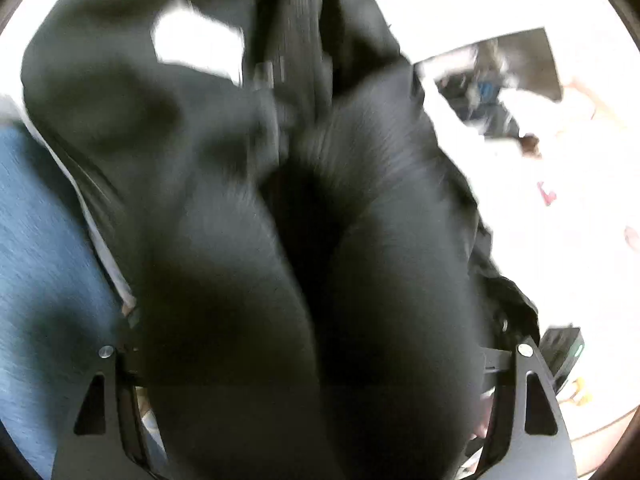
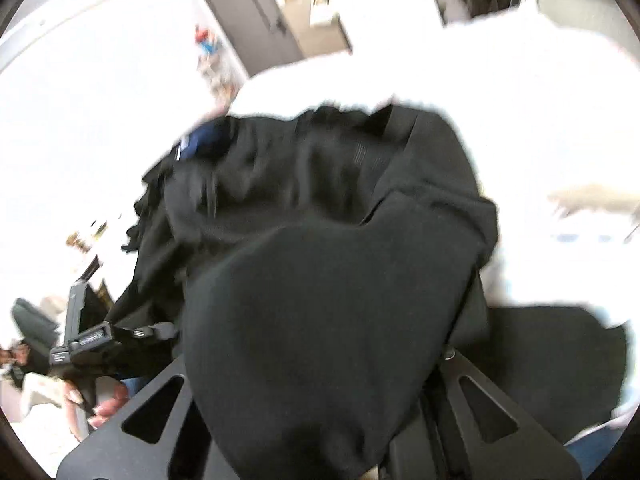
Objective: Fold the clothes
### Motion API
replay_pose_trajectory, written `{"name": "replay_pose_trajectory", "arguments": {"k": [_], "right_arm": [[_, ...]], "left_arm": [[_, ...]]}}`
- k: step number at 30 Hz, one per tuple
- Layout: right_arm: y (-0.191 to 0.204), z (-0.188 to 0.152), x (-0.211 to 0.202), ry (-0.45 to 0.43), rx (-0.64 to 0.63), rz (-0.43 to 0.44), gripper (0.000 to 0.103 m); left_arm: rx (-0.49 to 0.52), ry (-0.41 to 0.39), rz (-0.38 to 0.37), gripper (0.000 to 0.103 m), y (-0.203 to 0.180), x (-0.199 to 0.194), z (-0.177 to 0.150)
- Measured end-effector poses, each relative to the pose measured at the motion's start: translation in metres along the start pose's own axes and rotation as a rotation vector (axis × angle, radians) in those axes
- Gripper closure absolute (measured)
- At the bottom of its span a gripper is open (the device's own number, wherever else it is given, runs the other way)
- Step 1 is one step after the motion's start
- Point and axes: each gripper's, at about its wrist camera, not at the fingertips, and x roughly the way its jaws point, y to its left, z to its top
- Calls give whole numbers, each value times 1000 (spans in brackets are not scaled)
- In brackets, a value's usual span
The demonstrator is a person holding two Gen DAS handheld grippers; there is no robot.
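— Which step?
— Mid-handling, I judge: the black garment (image 1: 248, 240) bunches between both tongs, lifted, not flat. Next, spread it out.
— Left tongs (image 1: 316, 360)?
— Arms wide apart, cloth filling the gap — grip hidden, cannot tell.
— Right tongs (image 2: 316, 380)?
— Draped over likewise — cannot tell. Beyond, blurred white surroundings.

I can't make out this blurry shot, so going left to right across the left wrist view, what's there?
Blue fabric → black garment → white surface.
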Motion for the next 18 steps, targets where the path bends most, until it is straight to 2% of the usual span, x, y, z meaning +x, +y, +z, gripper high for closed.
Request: {"name": "replay_pose_trajectory", "arguments": {"k": [3, 4, 6, 9, 11, 13, 14, 15, 16, 18], "right_arm": [[-11, 10, -35, -75, 9, -37, 97], [-13, 9, -44, -91, 17, -39, 97], [-16, 7, -61, -123, 34, -45, 97], [-20, 1, -73, -141, 67, -29, 97], [-28, -5, -47, -74, 85, -37, 96], [-37, -11, -21, -7, 102, -45, 83], [-41, -14, -8, 26, 111, -49, 64], [-45, -17, 5, 60, 119, -53, 52], [-50, -21, 24, 107, 120, -65, 55], [-58, -26, 60, 212, 128, -64, 97]], "left_arm": [[-53, -50, -136, 23, -2, -19, 13], [-50, -75, -152, 23, -5, -25, 15], [-4, -115, -139, 23, -19, -34, 17], [36, -27, -135, 22, -29, -22, 27], [28, 61, -113, 23, -24, 2, 32], [6, 76, -84, 36, -20, 17, 37], [-7, 69, -68, 57, -19, 22, 40], [-7, 66, -50, 71, -21, 27, 42], [10, 72, -28, 76, -29, 32, 43], [81, 81, -2, 83, -48, 34, 48]]}}
